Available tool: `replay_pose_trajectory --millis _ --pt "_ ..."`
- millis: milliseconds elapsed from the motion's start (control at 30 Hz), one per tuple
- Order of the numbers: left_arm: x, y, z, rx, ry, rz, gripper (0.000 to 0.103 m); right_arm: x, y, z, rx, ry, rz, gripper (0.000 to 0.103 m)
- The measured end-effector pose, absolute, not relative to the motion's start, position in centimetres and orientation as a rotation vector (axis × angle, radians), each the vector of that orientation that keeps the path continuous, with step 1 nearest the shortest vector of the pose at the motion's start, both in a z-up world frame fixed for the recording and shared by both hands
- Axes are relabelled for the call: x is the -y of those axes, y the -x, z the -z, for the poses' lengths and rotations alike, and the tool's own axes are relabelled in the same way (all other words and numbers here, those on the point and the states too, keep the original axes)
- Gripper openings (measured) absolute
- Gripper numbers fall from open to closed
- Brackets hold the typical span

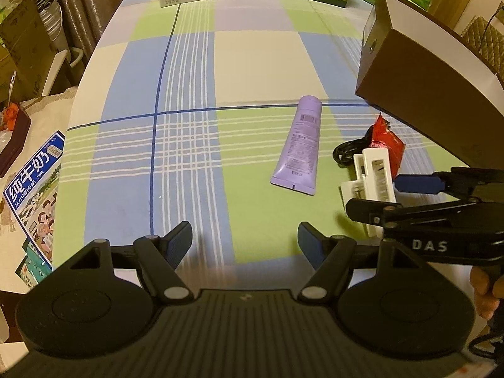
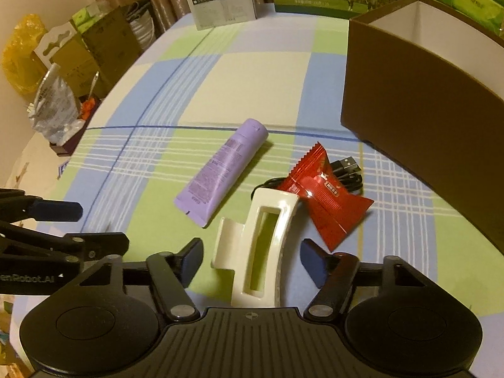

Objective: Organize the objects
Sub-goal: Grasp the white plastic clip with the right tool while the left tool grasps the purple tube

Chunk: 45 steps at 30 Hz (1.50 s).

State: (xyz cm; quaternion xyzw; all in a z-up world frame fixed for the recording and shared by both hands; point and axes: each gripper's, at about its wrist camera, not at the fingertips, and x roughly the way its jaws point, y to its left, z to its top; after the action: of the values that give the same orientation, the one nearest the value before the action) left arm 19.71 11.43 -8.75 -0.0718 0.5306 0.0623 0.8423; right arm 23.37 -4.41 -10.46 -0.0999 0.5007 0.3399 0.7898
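You had the right gripper (image 2: pixel 250 260) apart astride the glossy white plastic hair claw (image 2: pixel 261 245), pads not yet touching; centring before squeezing would have served best.

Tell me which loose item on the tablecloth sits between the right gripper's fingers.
The white hair claw clip. The purple tube, red packet and black cable all lie beyond the right gripper.

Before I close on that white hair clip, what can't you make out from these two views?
- Black cable, right wrist view: mostly under the red snack packet.
- White hair clip: near end behind the right gripper body.
- Brown box: its floor is hidden by its walls; cut off by frame edges.
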Motion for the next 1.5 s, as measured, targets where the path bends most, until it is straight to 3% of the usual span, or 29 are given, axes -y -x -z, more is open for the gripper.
replay_pose_trajectory --millis 67,100,267,700,1033,1233,1433,1500 --pt "-11.6 -19.8 8.9 -1.121 0.149 -0.129 0.07 4.4 -23.5 10.7 -1.085 0.207 -0.729 0.057" --pt "-11.6 -19.9 9.0 -1.122 0.149 -0.126 0.07 4.4 -23.5 10.8 -1.088 0.202 -0.732 0.047" --pt "-11.7 -20.3 9.2 -1.121 0.141 -0.11 0.07 4.8 -23.3 10.4 -1.078 0.194 -0.754 0.039" --pt "-10.5 -23.0 9.6 -1.075 0.1 -0.027 0.069 10.1 -23.9 6.3 -1.009 0.041 -0.696 0.038" --pt "-9.1 -28.9 11.6 -1.053 0.054 0.04 0.061 15.5 -25.6 6.6 -1.033 -0.026 -0.513 0.038" --pt "-8.6 -31.1 12.7 -1.064 0.017 0.054 0.051 17.3 -26.0 7.5 -1.042 -0.018 -0.456 0.038" --pt "-8.6 -31.5 13.4 -1.071 0.016 0.051 0.028 18.1 -25.7 9.7 -1.052 0.069 -0.444 0.038" --pt "-8.7 -31.0 13.4 -1.07 0.014 0.035 0.028 18.2 -25.6 10.2 -1.061 0.085 -0.455 0.038"
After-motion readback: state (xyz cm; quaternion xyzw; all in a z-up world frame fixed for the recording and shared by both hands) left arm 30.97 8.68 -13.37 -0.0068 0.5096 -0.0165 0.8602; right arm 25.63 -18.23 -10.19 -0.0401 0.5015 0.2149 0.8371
